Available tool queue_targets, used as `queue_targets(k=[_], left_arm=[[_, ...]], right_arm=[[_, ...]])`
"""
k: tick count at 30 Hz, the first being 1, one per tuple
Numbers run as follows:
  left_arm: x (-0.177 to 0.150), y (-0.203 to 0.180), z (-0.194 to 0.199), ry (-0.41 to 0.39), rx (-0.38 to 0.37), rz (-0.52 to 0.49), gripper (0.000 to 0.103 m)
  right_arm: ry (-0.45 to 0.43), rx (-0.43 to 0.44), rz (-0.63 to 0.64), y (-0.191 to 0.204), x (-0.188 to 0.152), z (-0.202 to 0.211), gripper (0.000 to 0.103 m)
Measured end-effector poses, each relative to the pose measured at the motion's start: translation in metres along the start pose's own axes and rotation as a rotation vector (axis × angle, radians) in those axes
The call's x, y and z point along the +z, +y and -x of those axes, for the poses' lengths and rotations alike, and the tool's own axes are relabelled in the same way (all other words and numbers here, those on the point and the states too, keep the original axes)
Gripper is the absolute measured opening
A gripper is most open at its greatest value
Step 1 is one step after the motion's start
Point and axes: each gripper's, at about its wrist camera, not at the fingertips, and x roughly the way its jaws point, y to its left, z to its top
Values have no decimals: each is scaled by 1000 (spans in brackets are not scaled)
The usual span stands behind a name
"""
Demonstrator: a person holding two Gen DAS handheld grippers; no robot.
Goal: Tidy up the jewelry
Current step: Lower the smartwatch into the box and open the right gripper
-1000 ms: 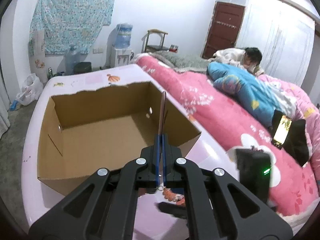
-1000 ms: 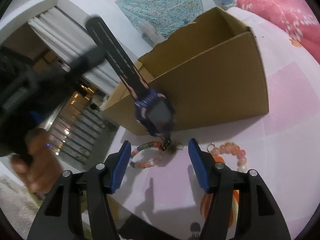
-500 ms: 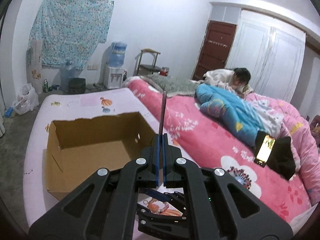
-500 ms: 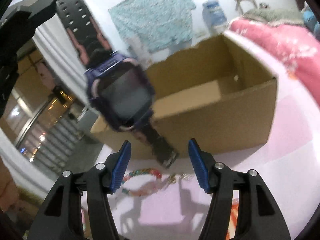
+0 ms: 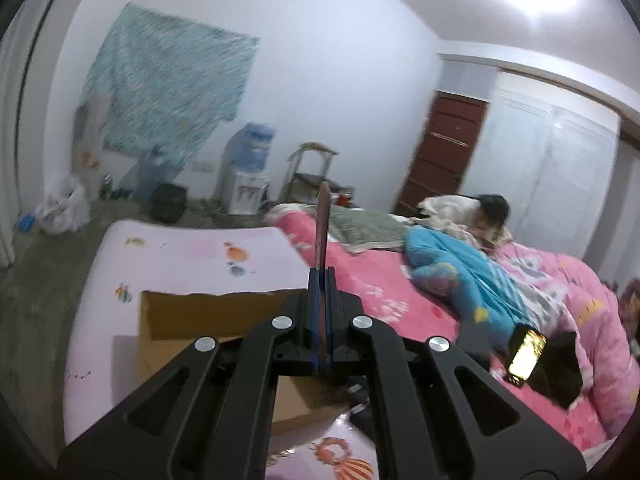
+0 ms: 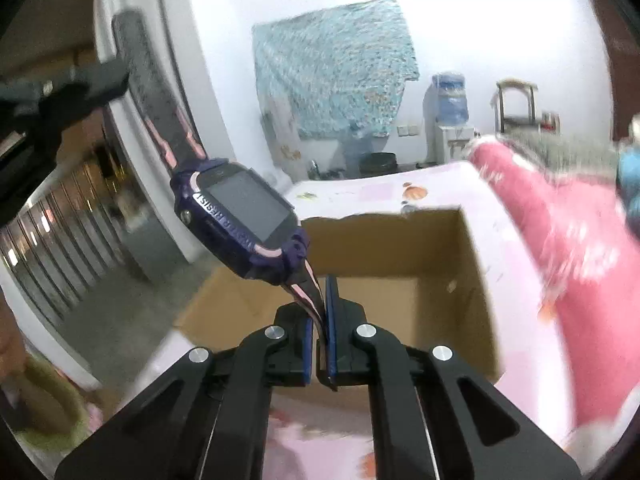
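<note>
Left gripper [image 5: 321, 312]: fingers clamped on the upper strap of the watch, which shows edge-on as a thin strip rising toward 12 o'clock from the closed tips.

Right gripper [image 6: 320, 320]: its jaws have just been closing; the fingers now pinch the lower, pink-lined strap just below the watch case.

Watch [image 6: 240, 220]: purple case, dark blank screen, held in the air between the two grippers; from the right wrist it sits at about 10 o'clock of the fingertips, with the long strap running on toward 11 o'clock into the other gripper.

Cardboard box [image 6: 400, 280]: open-topped, standing on the pink sheet of the bed; its floor, where visible, is bare. It lies directly beyond and below the right fingertips, at 12 o'clock.

Bed surface [image 5: 192, 252]: pale pink with small printed figures; a bright pink quilt [image 5: 400, 304] lies at 3 o'clock.

Progress: early, by appearance. The watch is lifted and gripped at both ends but is not yet in the box, and no jewelry can be seen inside.

Remaining: lowering the watch into the box, then any other pieces, none visible in these views.
</note>
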Motion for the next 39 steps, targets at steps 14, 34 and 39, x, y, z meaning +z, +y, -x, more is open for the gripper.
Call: queue_targets(k=[14,34,39], left_arm=[[-31,148,-134,239,296,163,4],[-51,156,-43,115,382,162,32],[-65,143,-17,81,381,145,49]], right_arm=[[459,-153,613,11,65,-173,5],[663,-167,757,8,54,-149,48],[745,36,428,-1,56,-164,45]])
